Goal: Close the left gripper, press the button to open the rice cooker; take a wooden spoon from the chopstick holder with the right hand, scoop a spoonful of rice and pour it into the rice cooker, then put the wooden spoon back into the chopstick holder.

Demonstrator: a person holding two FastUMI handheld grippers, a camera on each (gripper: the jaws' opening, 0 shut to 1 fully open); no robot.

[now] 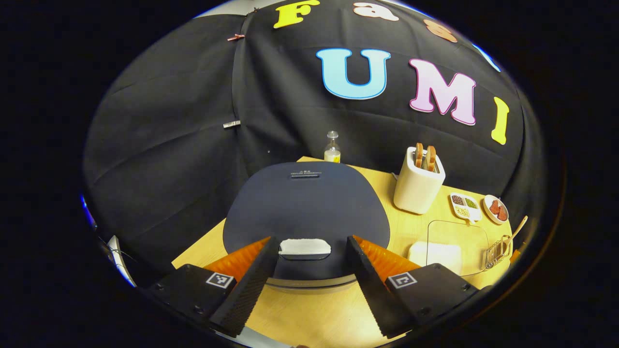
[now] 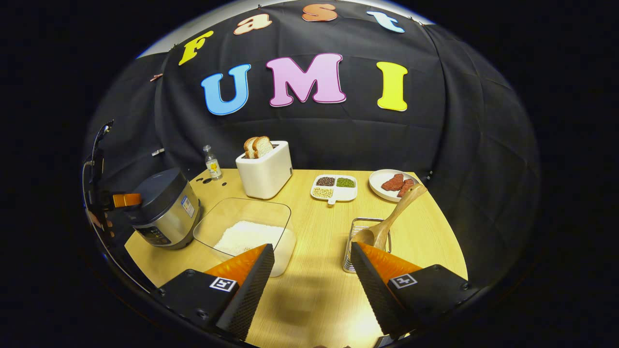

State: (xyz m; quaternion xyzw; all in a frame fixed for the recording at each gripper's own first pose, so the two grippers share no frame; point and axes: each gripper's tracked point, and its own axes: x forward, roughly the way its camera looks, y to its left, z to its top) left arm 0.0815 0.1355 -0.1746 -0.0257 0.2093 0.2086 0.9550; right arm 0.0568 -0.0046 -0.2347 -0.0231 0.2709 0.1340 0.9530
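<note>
Tabletop [image 2: 314, 290] carries the lidded rice cooker [image 1: 307, 205] between wide left tongs [image 1: 309, 285]; right tongs [image 2: 312, 290], wide too, face a wooden spoon [image 2: 391, 217], seemingly racked.

Both grippers' black mounts [image 1: 198, 287] carry square fiducial tags [image 2: 223, 284].

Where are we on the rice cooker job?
Nothing done yet. The rice cooker lid is down. In hand: the left hand-held gripper hovers open above the cooker's button; it must close, then press. Left: the wooden spoon sits in the chopstick holder, the rice unscooped; the right hand-held gripper is open.
</note>
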